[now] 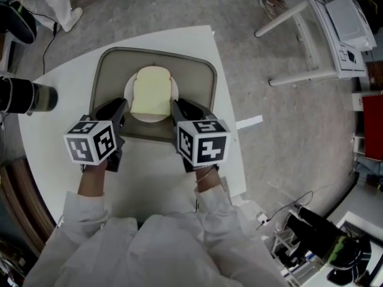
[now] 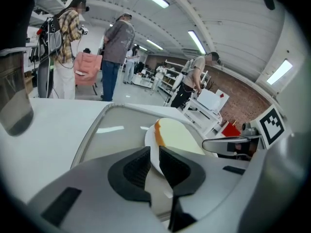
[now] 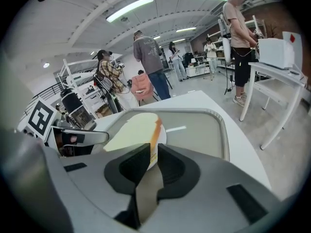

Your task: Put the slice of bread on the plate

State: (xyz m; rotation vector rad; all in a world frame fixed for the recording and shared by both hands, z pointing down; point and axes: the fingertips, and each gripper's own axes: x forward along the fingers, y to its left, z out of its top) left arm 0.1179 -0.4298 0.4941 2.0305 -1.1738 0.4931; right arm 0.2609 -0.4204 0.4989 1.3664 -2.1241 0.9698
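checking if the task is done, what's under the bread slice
The bread slice lies flat on a white plate, which sits in a tray. Only the plate's rim shows. The slice covers its middle, so anything lying there cannot be seen.

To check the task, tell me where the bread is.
Head view: the bread lies on the plate in the tray, between the left gripper and right gripper.

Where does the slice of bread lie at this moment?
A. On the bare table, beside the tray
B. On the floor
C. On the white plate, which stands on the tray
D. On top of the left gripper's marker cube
C: the head view shows the slice of bread lying flat on the white plate, inside the tray.
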